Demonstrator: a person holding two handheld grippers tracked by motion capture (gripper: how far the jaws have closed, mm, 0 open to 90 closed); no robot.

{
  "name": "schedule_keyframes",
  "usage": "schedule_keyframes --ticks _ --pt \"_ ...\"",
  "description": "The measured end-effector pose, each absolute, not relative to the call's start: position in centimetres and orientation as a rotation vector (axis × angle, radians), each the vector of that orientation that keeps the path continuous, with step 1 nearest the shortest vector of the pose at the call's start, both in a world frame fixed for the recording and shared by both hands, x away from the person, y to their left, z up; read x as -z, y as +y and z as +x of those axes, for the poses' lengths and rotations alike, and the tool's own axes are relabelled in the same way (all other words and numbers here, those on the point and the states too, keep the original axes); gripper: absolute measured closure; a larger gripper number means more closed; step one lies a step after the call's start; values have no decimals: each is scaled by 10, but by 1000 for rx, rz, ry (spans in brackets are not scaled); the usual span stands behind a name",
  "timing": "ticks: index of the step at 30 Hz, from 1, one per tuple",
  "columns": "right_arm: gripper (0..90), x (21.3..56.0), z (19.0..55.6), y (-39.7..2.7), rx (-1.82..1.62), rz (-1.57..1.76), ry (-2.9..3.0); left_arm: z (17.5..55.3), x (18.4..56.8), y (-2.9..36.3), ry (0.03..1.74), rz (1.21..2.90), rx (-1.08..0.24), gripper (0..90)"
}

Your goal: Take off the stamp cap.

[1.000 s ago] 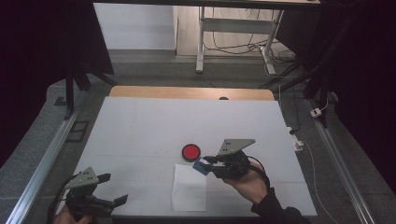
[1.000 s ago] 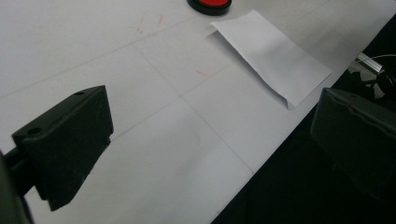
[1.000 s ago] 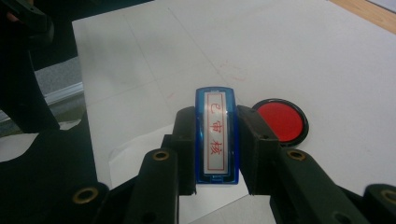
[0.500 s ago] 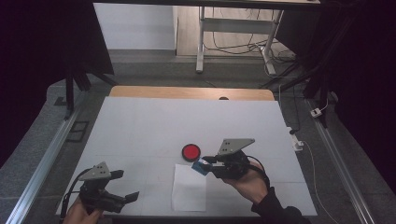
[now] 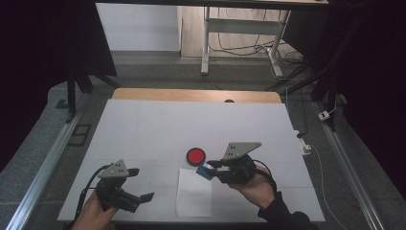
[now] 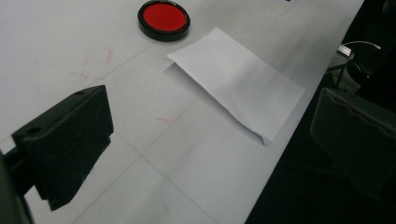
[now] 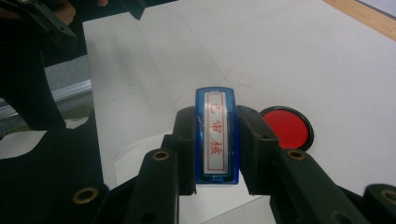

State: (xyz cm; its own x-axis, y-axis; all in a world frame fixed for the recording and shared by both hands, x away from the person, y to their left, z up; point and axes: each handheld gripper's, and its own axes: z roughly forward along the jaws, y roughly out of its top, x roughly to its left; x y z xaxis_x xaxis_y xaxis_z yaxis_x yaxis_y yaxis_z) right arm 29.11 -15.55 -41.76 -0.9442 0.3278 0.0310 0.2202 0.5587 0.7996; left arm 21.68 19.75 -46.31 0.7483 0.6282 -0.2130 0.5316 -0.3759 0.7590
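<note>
My right gripper (image 5: 210, 171) (image 7: 215, 140) is shut on a blue stamp (image 7: 215, 135) (image 5: 206, 172) with a white label and red characters, held just above the top edge of a white sheet of paper (image 5: 194, 193) (image 6: 238, 81). A round red ink pad (image 5: 196, 155) (image 6: 164, 19) (image 7: 286, 127) in a black case lies on the table just beyond the paper. My left gripper (image 5: 141, 184) (image 6: 215, 135) hangs open and empty over the table's near left part, its jaws pointing toward the paper.
The white table (image 5: 158, 129) has a wooden strip (image 5: 191, 95) along its far edge. Its near edge (image 6: 280, 154) runs just under the paper. Metal rails (image 5: 43, 167) flank the table, and cables (image 5: 311, 148) lie on the floor at the right.
My left gripper has moved right, toward the paper, and slightly up. The right gripper and the stamp have stayed where they were.
</note>
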Motion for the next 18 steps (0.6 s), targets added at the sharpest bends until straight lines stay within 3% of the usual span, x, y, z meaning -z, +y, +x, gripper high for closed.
schedule_keyframes --ticks 18 --pt "703 414 288 -154 -1359 412 2686 249 459 159 645 2140 -84 0"
